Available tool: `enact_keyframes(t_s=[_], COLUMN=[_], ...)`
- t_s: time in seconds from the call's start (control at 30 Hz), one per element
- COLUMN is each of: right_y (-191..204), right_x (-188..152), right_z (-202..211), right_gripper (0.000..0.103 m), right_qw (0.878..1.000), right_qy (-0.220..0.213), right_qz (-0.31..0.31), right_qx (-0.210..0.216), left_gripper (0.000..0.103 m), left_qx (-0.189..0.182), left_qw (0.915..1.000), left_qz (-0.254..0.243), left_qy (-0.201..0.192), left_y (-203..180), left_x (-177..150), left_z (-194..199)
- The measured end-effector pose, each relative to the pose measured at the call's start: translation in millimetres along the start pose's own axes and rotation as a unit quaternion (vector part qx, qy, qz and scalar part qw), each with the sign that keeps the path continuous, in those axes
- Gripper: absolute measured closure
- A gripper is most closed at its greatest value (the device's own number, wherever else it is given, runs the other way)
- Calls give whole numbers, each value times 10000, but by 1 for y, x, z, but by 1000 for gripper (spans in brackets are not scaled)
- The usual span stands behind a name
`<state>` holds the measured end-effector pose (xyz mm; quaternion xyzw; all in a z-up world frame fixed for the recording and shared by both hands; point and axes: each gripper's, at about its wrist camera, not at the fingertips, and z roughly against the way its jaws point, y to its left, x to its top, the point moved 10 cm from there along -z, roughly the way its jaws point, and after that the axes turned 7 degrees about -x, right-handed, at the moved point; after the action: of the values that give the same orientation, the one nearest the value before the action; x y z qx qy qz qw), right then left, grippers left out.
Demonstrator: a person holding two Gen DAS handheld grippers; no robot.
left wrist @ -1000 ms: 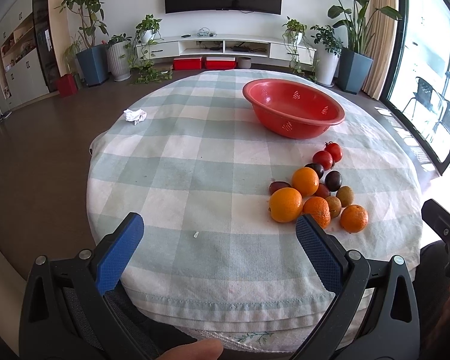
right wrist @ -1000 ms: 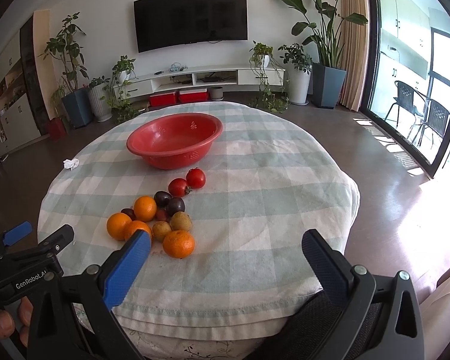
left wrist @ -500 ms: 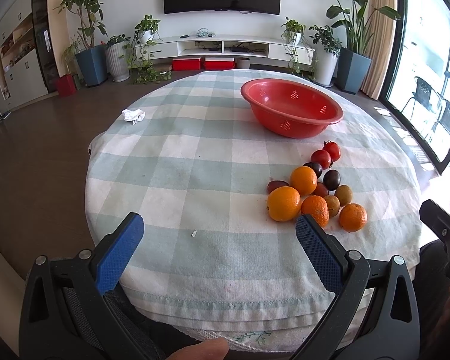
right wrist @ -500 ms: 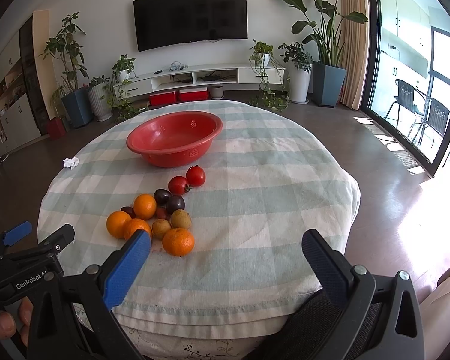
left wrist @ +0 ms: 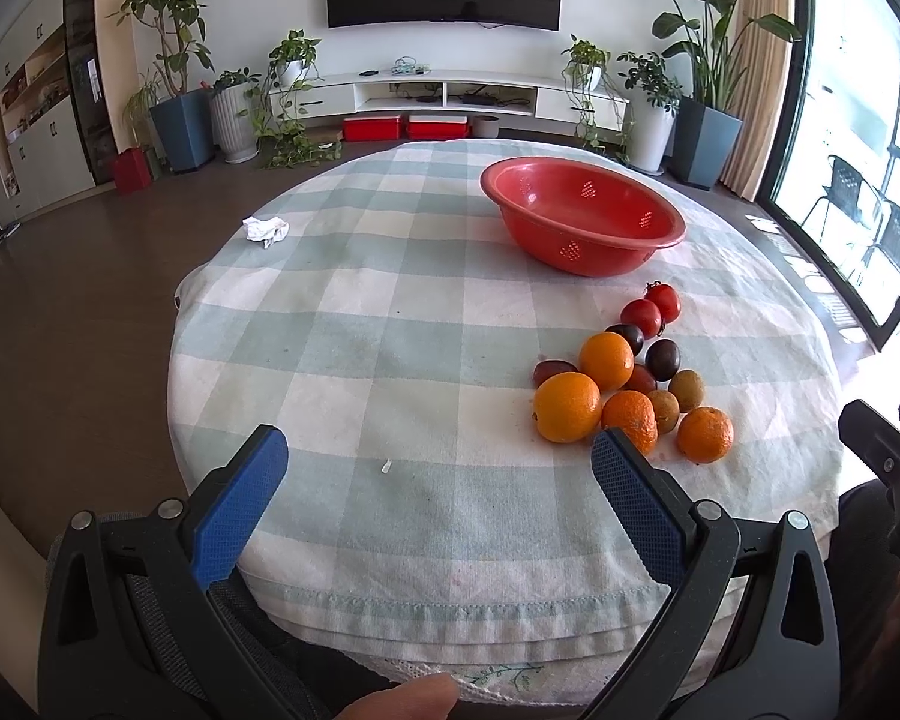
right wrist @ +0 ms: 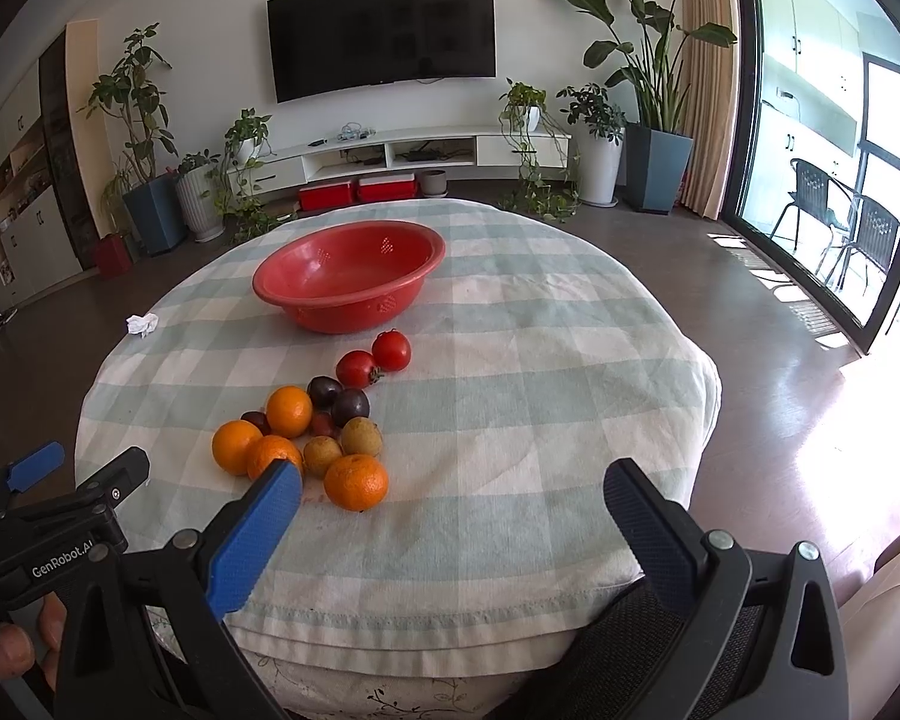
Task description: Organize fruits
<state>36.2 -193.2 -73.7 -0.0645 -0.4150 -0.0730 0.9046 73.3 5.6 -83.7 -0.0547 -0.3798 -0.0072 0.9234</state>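
I hold my right tool [right wrist: 450, 516] spread wide and empty over the near edge of the bench [right wrist: 540, 396], and my left tool [left wrist: 438, 474] is just as wide and empty at the same edge. Nothing is gripped yet, so I judge the step in hand to be the first pick.

Taking the red basin [right wrist: 348, 282] as my landmark: it sits empty toward the far side of the bench, and the fruit lies in one tight cluster on my side of it. Two tomatoes [right wrist: 373, 360] lie just short of the basin, apart from its wall. Nearer me come the dark plums [right wrist: 339, 399], then the oranges [right wrist: 288, 411] and two brownish fruits [right wrist: 342, 447], most of them touching. The nearest orange [right wrist: 355, 482] lies at the cluster's outer edge, farthest from the basin.

I would take that one first with the right tool, since it has open cloth on its near and right sides. Come down with the pads straddling its widest part, close gently, and lift straight up so the neighbours do not roll. Round fruit on cloth will wander if nudged. A crumpled tissue [right wrist: 142, 324] lies left of the basin, well clear.
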Motion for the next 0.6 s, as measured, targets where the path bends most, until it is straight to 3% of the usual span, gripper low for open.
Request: enact_keyframes(t_s=[0.47,0.53,0.6], right_y=[1,1,1], right_x=[-1,-1,-1], right_z=[0,0,-1], right_gripper=[0,0,0], right_qw=[10000,10000,10000], right_qy=[17,21,24], right_qz=[45,47,38], right_qx=[8,13,12], left_gripper=[0,0,0], left_qx=[-101,-246,-646], left_qw=[9999,9997,9979], left_qz=[43,20,-64], left_qy=[-10,13,36], left_y=[-3,-7,-15], left_x=[-1,-1,-2], left_z=[-2,-4,-7])
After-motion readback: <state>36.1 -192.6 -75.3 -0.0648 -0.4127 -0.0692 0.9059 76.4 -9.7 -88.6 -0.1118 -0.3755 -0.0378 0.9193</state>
